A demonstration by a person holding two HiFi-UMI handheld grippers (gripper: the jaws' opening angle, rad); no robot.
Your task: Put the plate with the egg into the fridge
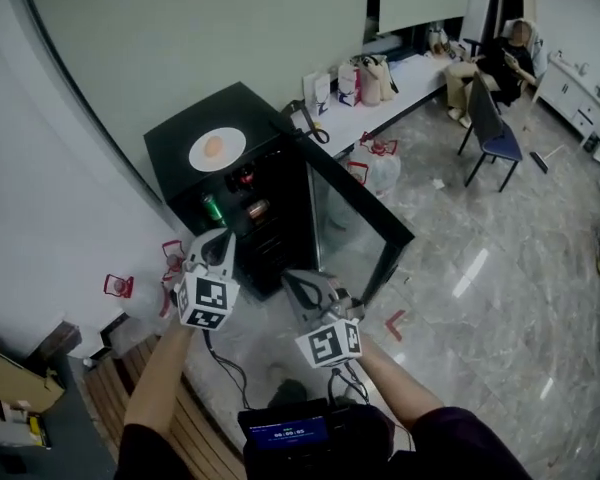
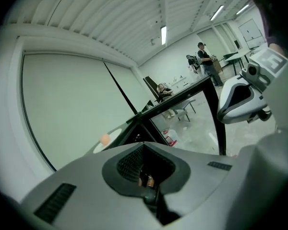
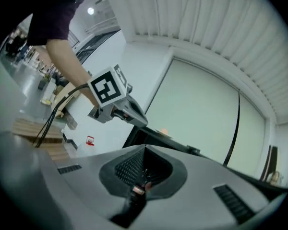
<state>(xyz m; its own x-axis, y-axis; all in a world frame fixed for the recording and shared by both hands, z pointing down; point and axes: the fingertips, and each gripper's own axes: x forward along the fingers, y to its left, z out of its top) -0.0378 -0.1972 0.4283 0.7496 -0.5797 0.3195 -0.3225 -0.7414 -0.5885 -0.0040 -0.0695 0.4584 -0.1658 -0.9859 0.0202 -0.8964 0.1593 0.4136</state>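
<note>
A white plate point(image 1: 217, 149) with an egg point(image 1: 214, 147) lies on top of a black mini fridge point(image 1: 175, 146). The fridge's glass door point(image 1: 358, 223) stands open to the right, and cans point(image 1: 213, 208) show on the shelves. My left gripper point(image 1: 218, 243) is shut and empty, held in front of the fridge's lower left corner. The right gripper point(image 1: 302, 286) is also shut and empty, lower and nearer to me, by the open door. The egg point(image 2: 104, 138) shows small past the left gripper point(image 2: 144, 146), and again as the egg point(image 3: 164, 131) past the right gripper point(image 3: 145, 150).
A long table with bags point(image 1: 365, 80) stands behind the fridge. A blue chair point(image 1: 495, 128) and a seated person point(image 1: 505, 58) are at the far right. Plastic bags point(image 1: 380, 166) lie on the marble floor by the door. A wooden platform point(image 1: 105, 393) is at my lower left.
</note>
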